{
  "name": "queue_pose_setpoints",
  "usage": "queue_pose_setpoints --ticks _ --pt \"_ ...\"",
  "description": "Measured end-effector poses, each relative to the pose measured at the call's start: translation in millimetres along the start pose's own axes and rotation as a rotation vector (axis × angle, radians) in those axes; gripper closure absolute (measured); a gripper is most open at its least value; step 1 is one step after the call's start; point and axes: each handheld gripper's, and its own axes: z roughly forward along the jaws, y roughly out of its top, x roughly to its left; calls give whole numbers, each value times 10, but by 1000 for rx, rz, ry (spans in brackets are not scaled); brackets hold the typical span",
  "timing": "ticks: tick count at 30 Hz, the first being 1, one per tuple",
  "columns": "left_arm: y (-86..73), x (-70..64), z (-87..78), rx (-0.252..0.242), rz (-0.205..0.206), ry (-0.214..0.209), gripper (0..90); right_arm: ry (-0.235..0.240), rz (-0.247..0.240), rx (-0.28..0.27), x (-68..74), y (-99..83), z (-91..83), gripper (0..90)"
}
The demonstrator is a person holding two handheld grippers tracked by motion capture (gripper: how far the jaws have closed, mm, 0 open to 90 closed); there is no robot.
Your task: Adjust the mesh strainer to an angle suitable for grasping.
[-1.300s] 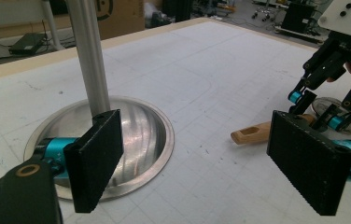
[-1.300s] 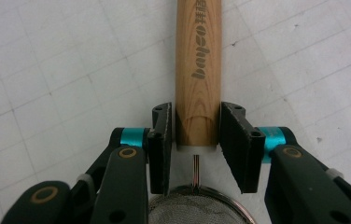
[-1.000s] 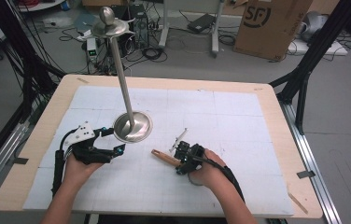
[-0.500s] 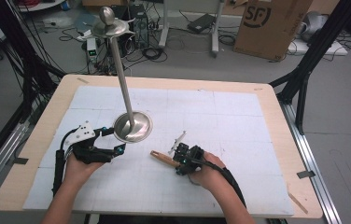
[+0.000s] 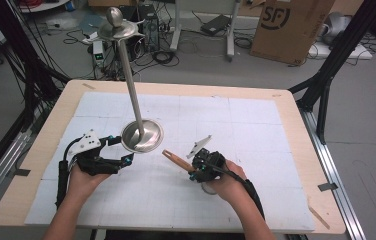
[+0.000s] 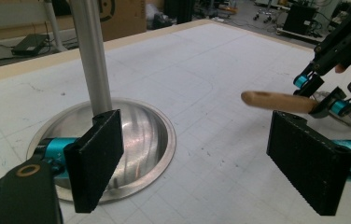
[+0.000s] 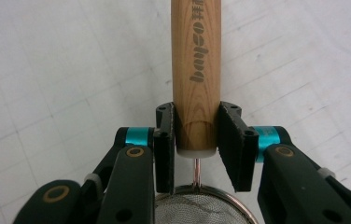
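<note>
In the high view the left gripper (image 5: 121,159) rests on the table's white mat (image 5: 256,125), jaws spread wide and holding nothing, just beside the round steel base (image 5: 141,135) of the tall stand (image 5: 127,75). That base lies at about one o'clock from it, nearly touching. In the left gripper view the near pad (image 6: 94,158) overlaps the base's rim (image 6: 164,140), though whether it touches cannot be told.

Further right, the right gripper (image 5: 196,167) is clenched on a small mesh strainer (image 7: 201,205) by its wooden handle (image 7: 196,70). The right gripper view shows both pads squeezing the handle's end next to the wire neck. The handle's long axis runs from the gripper toward ten o'clock, its free tip (image 5: 166,153) aimed at the stand's base, near it but apart.

The right hand (image 5: 226,185) is therefore the nearer one to the strainer. Open mat lies from twelve round to four o'clock of that hand. The stand crowds the ten o'clock side, so a swing there risks clipping the pole.
</note>
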Motion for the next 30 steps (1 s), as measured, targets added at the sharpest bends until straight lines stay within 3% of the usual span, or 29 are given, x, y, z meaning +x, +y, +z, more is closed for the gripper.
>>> queue_pose_setpoints --ticks 8,19,30 --pt "-5 -1 11 1 0 -1 192 14 46 -125 -116 -122 -169 685" --pt "-4 -7 10 -2 -2 -4 192 18 65 -175 -147 -150 -261 685" --pt "14 -43 24 -7 1 -28 193 31 55 -291 -157 -191 -451 685"
